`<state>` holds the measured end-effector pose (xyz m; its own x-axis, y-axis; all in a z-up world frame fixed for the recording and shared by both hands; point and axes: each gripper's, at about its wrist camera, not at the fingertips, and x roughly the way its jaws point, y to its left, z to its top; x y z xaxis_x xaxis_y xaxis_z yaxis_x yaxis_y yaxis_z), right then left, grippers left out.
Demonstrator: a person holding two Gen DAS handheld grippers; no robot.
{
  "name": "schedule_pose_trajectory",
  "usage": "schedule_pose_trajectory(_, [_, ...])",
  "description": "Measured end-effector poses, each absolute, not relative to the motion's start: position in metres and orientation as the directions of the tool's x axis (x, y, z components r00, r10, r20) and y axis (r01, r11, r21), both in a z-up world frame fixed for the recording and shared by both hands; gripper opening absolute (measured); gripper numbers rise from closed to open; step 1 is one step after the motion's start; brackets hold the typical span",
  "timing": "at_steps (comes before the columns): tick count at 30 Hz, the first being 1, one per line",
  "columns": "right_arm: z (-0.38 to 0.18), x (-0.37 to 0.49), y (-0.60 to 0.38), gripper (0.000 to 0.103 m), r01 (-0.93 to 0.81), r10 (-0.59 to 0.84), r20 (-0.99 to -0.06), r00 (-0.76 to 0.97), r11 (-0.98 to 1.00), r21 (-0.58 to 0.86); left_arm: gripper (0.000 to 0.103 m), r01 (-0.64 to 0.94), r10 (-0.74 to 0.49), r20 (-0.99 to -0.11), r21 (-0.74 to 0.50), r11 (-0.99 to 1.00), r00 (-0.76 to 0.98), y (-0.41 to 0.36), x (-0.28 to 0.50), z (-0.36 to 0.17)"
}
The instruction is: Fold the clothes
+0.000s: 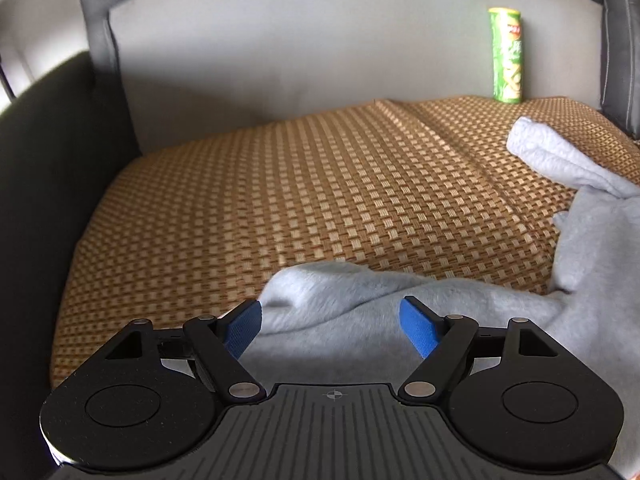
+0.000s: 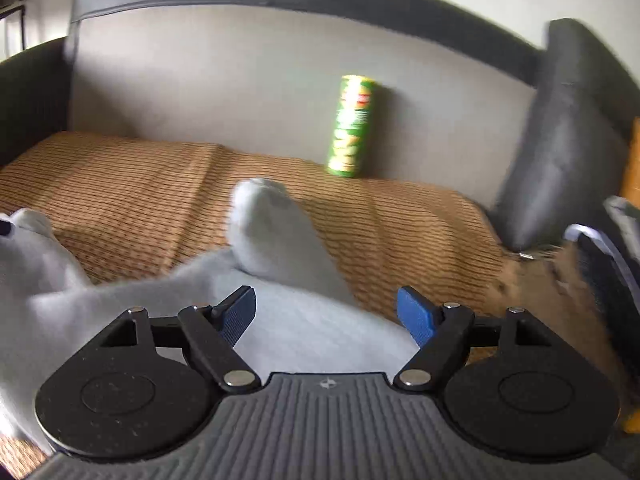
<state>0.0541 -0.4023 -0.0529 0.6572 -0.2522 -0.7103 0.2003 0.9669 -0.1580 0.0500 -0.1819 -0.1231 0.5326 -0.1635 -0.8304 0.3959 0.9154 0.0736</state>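
A light grey fleece garment [image 1: 580, 248] lies rumpled on the woven brown mat [image 1: 280, 184] of a sofa seat. In the left wrist view its near fold sits between and under my left gripper [image 1: 331, 322], which is open with blue pads [image 1: 418, 330] wide apart. In the right wrist view the same garment [image 2: 276, 236] spreads left and forward, one sleeve or leg bunched up toward the back. My right gripper [image 2: 326, 314] hovers over the cloth, open, with nothing pinched.
A green snack can [image 2: 351, 126] stands upright against the grey sofa backrest [image 2: 240, 80]; it also shows as the can [image 1: 506, 56] at the far right. A dark cushion [image 2: 560, 140] leans at the right end. Black armrest [image 1: 36, 200] bounds the left.
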Motion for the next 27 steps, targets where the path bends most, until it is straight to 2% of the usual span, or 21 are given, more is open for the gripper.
schedule_pose_trajectory(6, [-0.089, 0.145, -0.390, 0.082, 0.153, -0.163, -0.776, 0.609, 0.984, -0.087, 0.086, 0.397, -0.166, -0.869, 0.038, 0.917, 0.467, -0.190, 0.075, -0.149])
schedule_pose_trajectory(10, [-0.125, 0.201, -0.386, 0.083, 0.167, -0.191, -0.819, 0.541, 0.979, -0.118, 0.084, 0.422, -0.175, -0.885, 0.027, 0.906, 0.432, -0.195, 0.088, -0.163])
schedule_pose_trajectory(11, [-0.135, 0.210, -0.384, 0.083, 0.168, -0.199, -0.829, 0.523, 0.977, -0.129, 0.076, 0.415, -0.179, -0.889, 0.013, 0.910, 0.421, -0.195, 0.091, -0.166])
schedule_pose_trajectory(12, [-0.144, 0.220, -0.383, 0.081, 0.169, -0.207, -0.839, 0.504, 0.976, -0.139, 0.058, 0.410, -0.190, -0.892, -0.006, 0.912, 0.409, -0.193, 0.094, -0.167])
schedule_pose_trajectory(13, [-0.150, 0.224, -0.382, 0.075, 0.167, -0.214, -0.843, 0.494, 0.975, -0.149, 0.047, 0.406, -0.204, -0.892, -0.025, 0.913, 0.403, -0.192, 0.096, -0.167])
schedule_pose_trajectory(14, [-0.155, 0.227, -0.381, 0.039, 0.166, -0.221, -0.847, 0.484, 0.973, -0.159, 0.042, 0.396, -0.211, -0.889, -0.037, 0.918, 0.407, -0.191, 0.098, -0.165])
schedule_pose_trajectory(15, [-0.152, 0.226, -0.383, 0.020, 0.176, -0.205, -0.849, 0.486, 0.975, -0.135, 0.033, 0.380, -0.222, -0.884, -0.055, 0.923, 0.411, -0.188, 0.098, -0.162])
schedule_pose_trajectory(16, [-0.149, 0.224, -0.386, 0.020, 0.187, -0.188, -0.851, 0.490, 0.977, -0.108, 0.028, 0.361, -0.235, -0.878, -0.077, 0.930, 0.418, -0.183, 0.098, -0.157])
schedule_pose_trajectory(17, [-0.146, 0.223, -0.389, 0.014, 0.197, -0.170, -0.853, 0.494, 0.977, -0.080, 0.027, 0.336, -0.252, -0.867, -0.105, 0.936, 0.429, -0.177, 0.099, -0.150])
schedule_pose_trajectory(21, [-0.095, 0.209, -0.409, 0.012, 0.254, -0.172, -0.791, 0.588, 0.967, -0.022, 0.024, 0.238, -0.270, -0.807, -0.165, 0.957, 0.525, -0.149, 0.101, -0.107])
schedule_pose_trajectory(27, [0.017, 0.168, -0.440, 0.011, 0.303, -0.200, -0.621, 0.758, 0.951, 0.065, 0.023, 0.195, -0.262, -0.600, -0.177, 0.965, 0.756, -0.113, 0.066, 0.001])
